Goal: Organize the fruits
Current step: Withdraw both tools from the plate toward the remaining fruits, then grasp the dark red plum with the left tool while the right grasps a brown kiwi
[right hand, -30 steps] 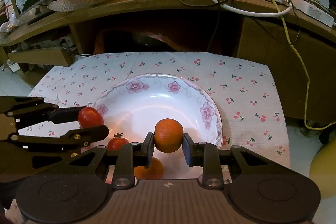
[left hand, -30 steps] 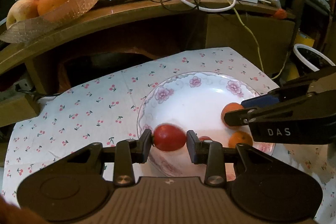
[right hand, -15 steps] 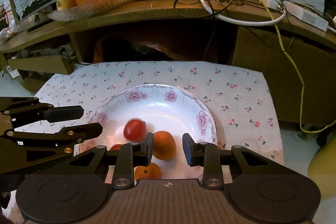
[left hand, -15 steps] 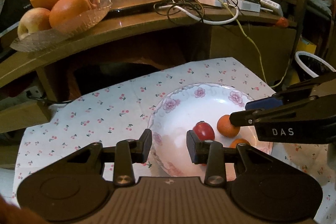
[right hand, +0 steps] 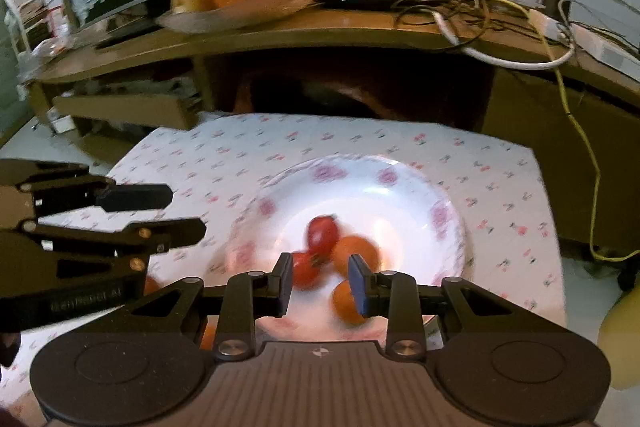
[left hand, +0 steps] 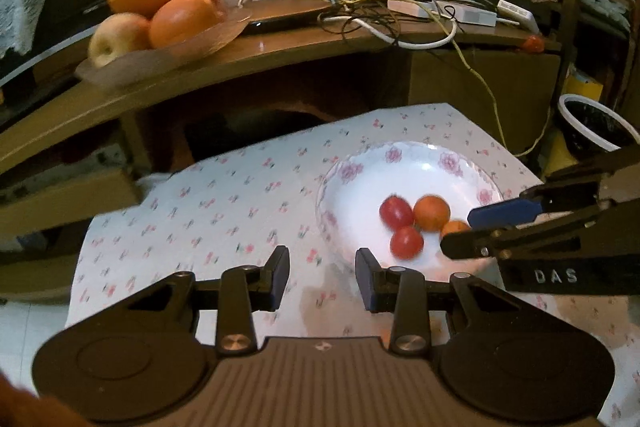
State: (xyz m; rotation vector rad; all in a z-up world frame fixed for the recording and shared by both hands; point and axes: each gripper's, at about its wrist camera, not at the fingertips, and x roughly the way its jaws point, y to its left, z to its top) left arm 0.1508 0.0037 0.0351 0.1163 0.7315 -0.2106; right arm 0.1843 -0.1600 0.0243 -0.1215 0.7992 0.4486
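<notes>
Your jaws stand apart on both sides: the left gripper holds nothing above the flowered cloth, and the right gripper hangs empty over the plate. In that white, pink-flowered plate lie two red tomatoes and two small oranges, bunched together and touching. Behind, on the wooden shelf, a glass dish carries larger oranges and apples beside tangled cables.
</notes>
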